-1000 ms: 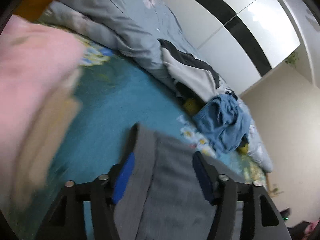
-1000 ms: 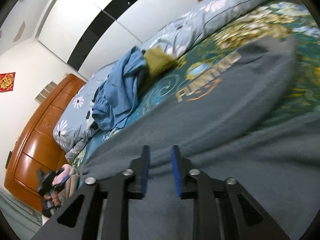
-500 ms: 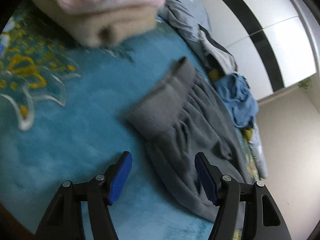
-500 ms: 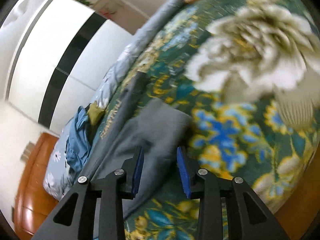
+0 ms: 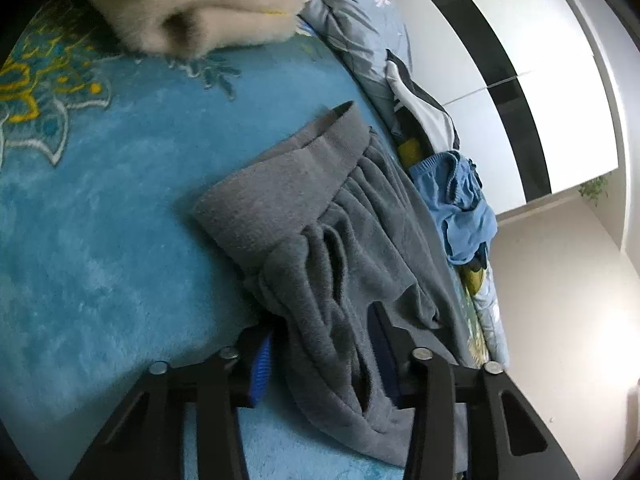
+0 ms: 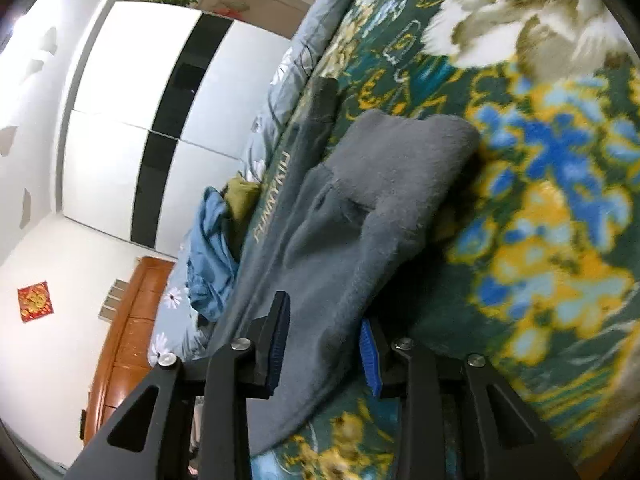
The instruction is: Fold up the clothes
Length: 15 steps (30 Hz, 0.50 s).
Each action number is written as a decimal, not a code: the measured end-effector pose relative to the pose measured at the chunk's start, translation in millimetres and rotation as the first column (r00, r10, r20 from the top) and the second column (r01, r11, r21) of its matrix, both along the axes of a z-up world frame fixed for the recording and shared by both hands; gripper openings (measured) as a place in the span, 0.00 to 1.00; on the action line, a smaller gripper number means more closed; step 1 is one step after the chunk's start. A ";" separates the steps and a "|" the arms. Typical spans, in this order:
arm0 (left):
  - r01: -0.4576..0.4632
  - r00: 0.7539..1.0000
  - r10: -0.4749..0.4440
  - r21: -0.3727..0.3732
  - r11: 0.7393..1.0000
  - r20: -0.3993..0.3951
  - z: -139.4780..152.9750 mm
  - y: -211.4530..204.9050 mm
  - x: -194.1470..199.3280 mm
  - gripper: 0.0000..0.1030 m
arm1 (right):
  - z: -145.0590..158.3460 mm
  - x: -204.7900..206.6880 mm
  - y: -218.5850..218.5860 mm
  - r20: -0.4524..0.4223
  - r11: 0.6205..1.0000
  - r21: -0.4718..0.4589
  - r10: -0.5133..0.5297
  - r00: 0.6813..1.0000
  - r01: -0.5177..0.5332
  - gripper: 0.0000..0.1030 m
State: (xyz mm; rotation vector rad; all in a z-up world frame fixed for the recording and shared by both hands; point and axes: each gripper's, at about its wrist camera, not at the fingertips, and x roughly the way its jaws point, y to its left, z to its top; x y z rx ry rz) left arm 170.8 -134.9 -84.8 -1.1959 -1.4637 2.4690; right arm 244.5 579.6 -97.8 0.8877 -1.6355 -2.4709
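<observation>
White wardrobe doors [image 5: 520,92] rise beyond a bed spread with a teal flowered blanket [image 5: 100,220]. Ahead of both claws lies the grey sweatshirt [image 5: 320,220]. The left gripper [image 5: 320,356] is closing narrowly around its bunched hem. The right gripper [image 6: 324,344] is closing too, grey cloth between its pads. Folded pink and beige towels [image 5: 208,8] sit far ahead-left of the left claw; a blue garment [image 5: 460,200] lies ahead-right.
</observation>
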 end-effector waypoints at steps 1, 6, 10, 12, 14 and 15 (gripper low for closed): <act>-0.006 1.000 0.006 0.000 1.000 0.004 -0.9 -1.0 0.9 0.31 | -1.0 -0.5 -0.8 -0.011 1.000 -0.013 -0.009 1.000 0.009 0.17; -0.040 0.999 0.041 0.032 0.999 -0.030 2.6 -9.2 8.8 0.14 | 3.2 -2.9 2.2 -0.049 0.998 -0.059 -0.032 0.998 0.029 0.06; -0.046 0.992 0.052 0.057 0.997 -0.116 26.3 -12.2 17.5 0.12 | 30.7 -1.2 9.2 -0.138 0.997 -0.075 -0.032 0.990 0.021 0.05; -0.045 0.980 0.060 0.084 0.995 -0.190 43.8 -14.9 29.1 0.12 | 51.5 7.2 10.1 -0.208 0.998 -0.056 -0.027 0.978 0.015 0.03; -0.043 0.976 0.057 0.073 0.996 -0.209 52.0 -16.7 36.4 0.12 | 68.0 14.5 9.7 -0.259 1.000 -0.021 -0.017 0.966 0.012 0.03; -0.042 0.974 0.056 0.068 0.997 -0.219 55.8 -17.7 39.9 0.12 | 73.9 17.6 8.7 -0.274 1.000 0.004 -0.009 0.962 0.011 0.03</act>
